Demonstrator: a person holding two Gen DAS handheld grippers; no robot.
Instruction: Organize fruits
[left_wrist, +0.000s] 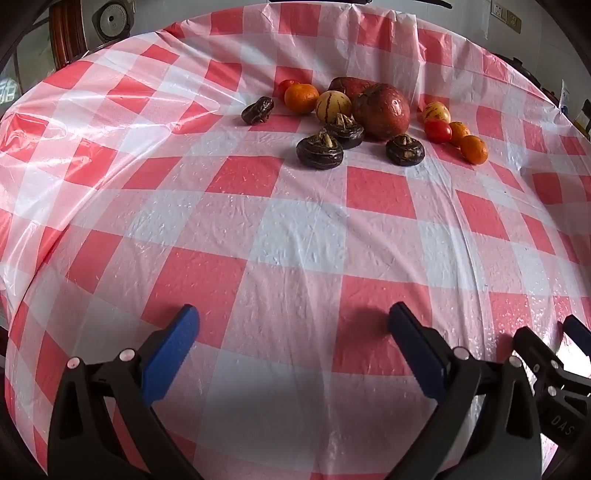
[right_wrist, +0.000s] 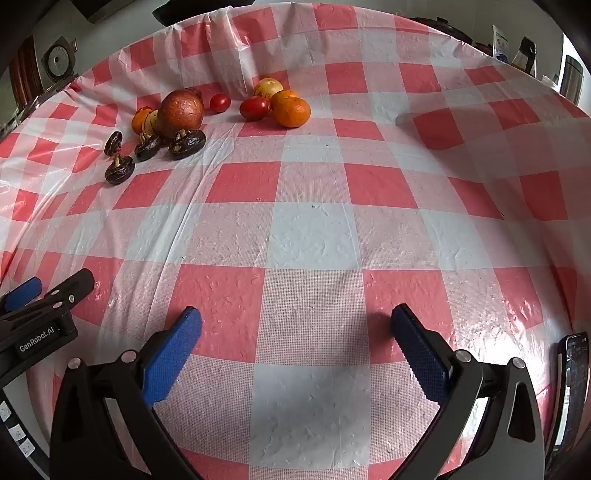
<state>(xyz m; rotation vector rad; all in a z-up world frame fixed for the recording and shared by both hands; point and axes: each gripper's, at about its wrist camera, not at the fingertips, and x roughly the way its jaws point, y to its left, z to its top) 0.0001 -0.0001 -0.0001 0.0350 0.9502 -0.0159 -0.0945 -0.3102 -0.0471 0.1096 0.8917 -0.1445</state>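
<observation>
A pile of fruit lies far across the red-and-white checked cloth (left_wrist: 295, 229). In the left wrist view a big red pomegranate (left_wrist: 382, 110) sits beside a striped yellow melon (left_wrist: 333, 104), a tangerine (left_wrist: 301, 98), dark water chestnuts (left_wrist: 320, 151), a cherry tomato (left_wrist: 437, 131) and more tangerines (left_wrist: 474, 148). The right wrist view shows the pomegranate (right_wrist: 181, 112), chestnuts (right_wrist: 187, 143), tomatoes (right_wrist: 255, 108) and a tangerine (right_wrist: 291, 112). My left gripper (left_wrist: 293, 317) is open and empty, near the front edge. My right gripper (right_wrist: 295, 319) is open and empty too, beside it.
The right gripper shows at the left view's lower right (left_wrist: 554, 354); the left gripper shows at the right view's lower left (right_wrist: 44, 306). A phone (right_wrist: 570, 384) lies at the table's right edge. Bottles and a bag (right_wrist: 502, 44) stand behind the far edge.
</observation>
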